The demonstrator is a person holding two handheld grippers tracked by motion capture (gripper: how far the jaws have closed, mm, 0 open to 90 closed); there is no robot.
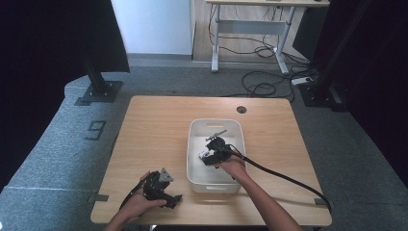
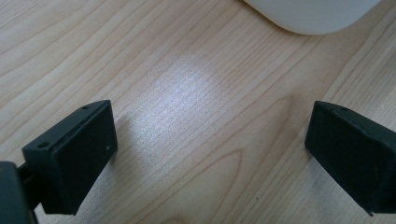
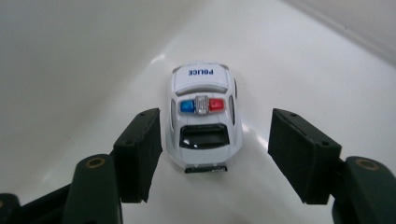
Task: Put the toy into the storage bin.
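A small white toy police car [image 3: 204, 120] with a blue and red light bar rests on the floor of a white tub [image 1: 195, 139]. My right gripper [image 3: 212, 147] is down inside the tub [image 3: 70, 70], open, its jaws on either side of the car's near end without squeezing it. From above, the right gripper [image 1: 208, 157] sits over the tub's left half, with the car [image 1: 204, 155] showing as a white spot beneath it. My left gripper [image 1: 172, 198] rests on the wooden table [image 1: 154, 125] near the front edge, open over bare wood [image 2: 205, 130].
The tub's rounded corner [image 2: 310, 16] lies just beyond my left gripper. A round cable hole [image 1: 241, 109] is in the table's far side. A black cable [image 1: 288, 179] trails from my right gripper to the front right. Beyond the table stand a desk [image 1: 250, 24] and floor cables.
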